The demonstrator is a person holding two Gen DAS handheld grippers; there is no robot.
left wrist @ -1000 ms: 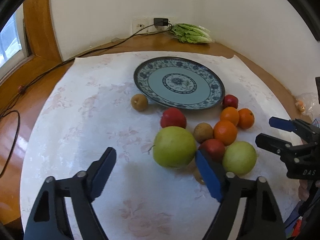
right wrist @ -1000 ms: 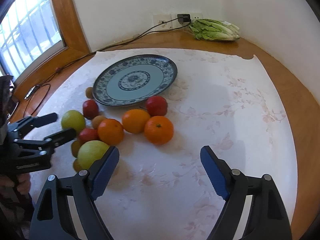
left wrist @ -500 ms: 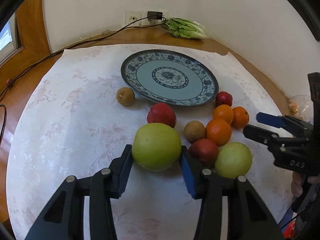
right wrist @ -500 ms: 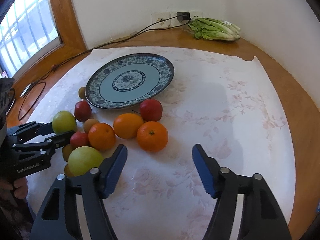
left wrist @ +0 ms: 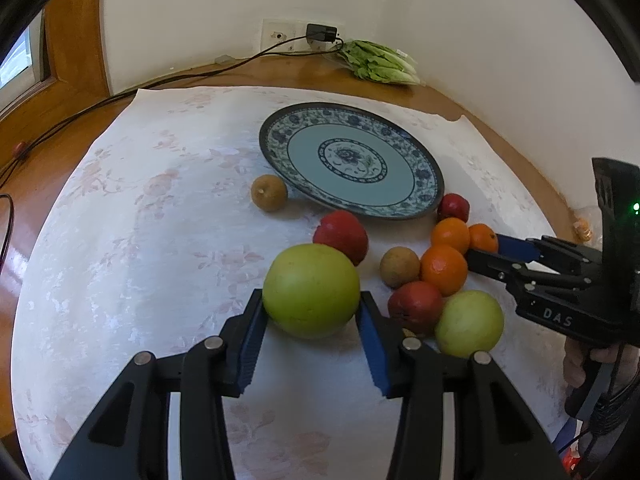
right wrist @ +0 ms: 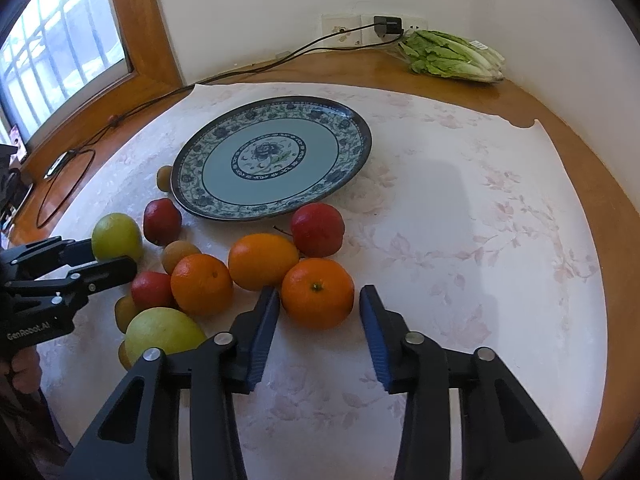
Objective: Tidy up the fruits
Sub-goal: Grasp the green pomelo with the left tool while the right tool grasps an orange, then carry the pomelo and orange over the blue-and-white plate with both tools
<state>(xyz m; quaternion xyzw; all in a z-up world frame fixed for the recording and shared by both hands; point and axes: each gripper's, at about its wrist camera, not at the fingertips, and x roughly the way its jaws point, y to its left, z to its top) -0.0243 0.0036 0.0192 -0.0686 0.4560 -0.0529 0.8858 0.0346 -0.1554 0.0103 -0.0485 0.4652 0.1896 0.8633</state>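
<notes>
Left gripper [left wrist: 310,316] clamped on big green apple [left wrist: 311,290], smooth and round, near patterned plate [left wrist: 420,172]. Right gripper [right wrist: 318,312] closing around glossy orange [right wrist: 317,293], pads not clearly touching. Open cloth-covered tabletop [right wrist: 480,220] to its right.

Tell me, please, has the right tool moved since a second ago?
Yes. The right tool has advanced toward the plate and is closing around the nearest orange, which earlier lay well ahead.

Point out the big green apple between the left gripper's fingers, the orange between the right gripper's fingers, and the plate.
big green apple [left wrist: 311,290], left wrist view, middle of its front face.
orange [right wrist: 317,293], right wrist view, just below its stem dimple.
plate [right wrist: 202,199], right wrist view, patterned rim at the near left.
</notes>
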